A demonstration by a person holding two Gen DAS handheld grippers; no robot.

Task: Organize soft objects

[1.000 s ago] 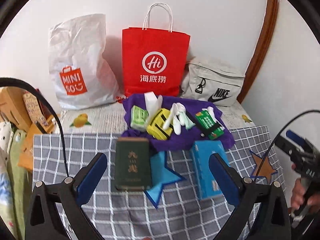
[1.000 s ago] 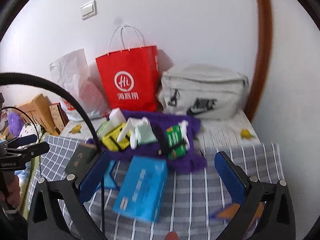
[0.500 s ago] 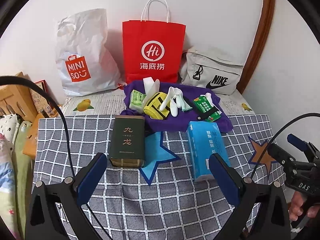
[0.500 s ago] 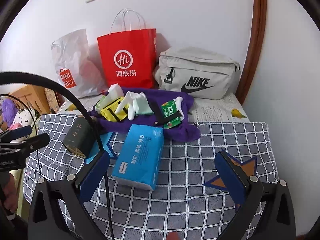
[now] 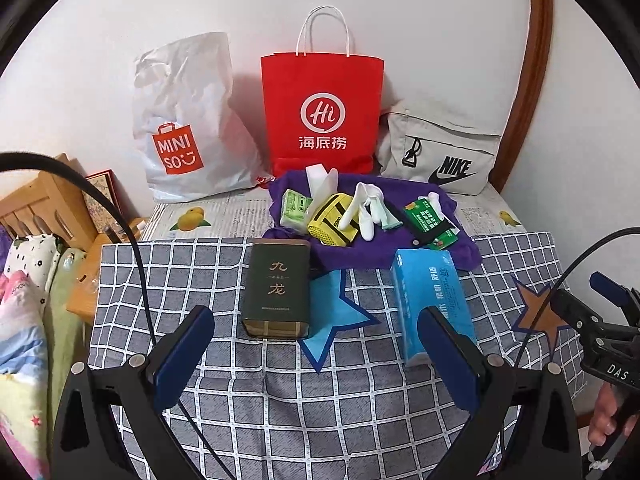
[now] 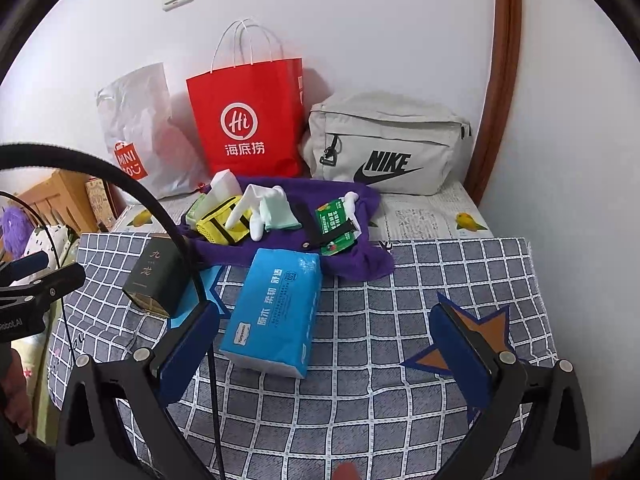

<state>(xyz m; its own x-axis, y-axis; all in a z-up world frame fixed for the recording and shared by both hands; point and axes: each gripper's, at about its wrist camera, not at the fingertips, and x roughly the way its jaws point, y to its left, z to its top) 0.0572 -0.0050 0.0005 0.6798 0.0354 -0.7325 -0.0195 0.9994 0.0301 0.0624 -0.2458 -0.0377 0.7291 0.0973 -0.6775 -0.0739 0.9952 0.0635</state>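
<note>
1. Left wrist view: the counter [image 5: 132,280], under a grey checked cloth, fills the lower half. At the wall stand a white plastic bag [image 5: 180,120], a red paper bag [image 5: 322,116] and a grey sling bag [image 5: 440,148].
2. The purple cloth [image 5: 464,252] lies spread in front of the red bag and carries the small soft things in a loose heap: a yellow pouch [image 5: 332,226], white gloves [image 5: 366,208], a green tissue pack [image 5: 294,208] and a green packet [image 5: 430,220].
3. The blue tissue pack [image 5: 432,300] lies on the checked cloth just in front of the purple cloth, its long axis running away from the cameras. A dark green box [image 5: 278,288] lies parallel to it on its left, with a blue star patch [image 5: 336,316] between them.
4. The left gripper [image 5: 316,356] hangs low over the near edge, its fingers spread wide with nothing between them; the dark box sits straight ahead, the tissue pack by the right-hand finger.
5. Right wrist view: the right gripper [image 6: 328,352] also has its fingers spread wide and empty. The blue tissue pack [image 6: 276,312] lies ahead and left, close to its left-hand finger.
6. Judgement: both grippers are about equally near the pack. Closing across its short width needs only a slight sideways shift from either. Whether sorting is starting or ending, these views do not settle.
</note>
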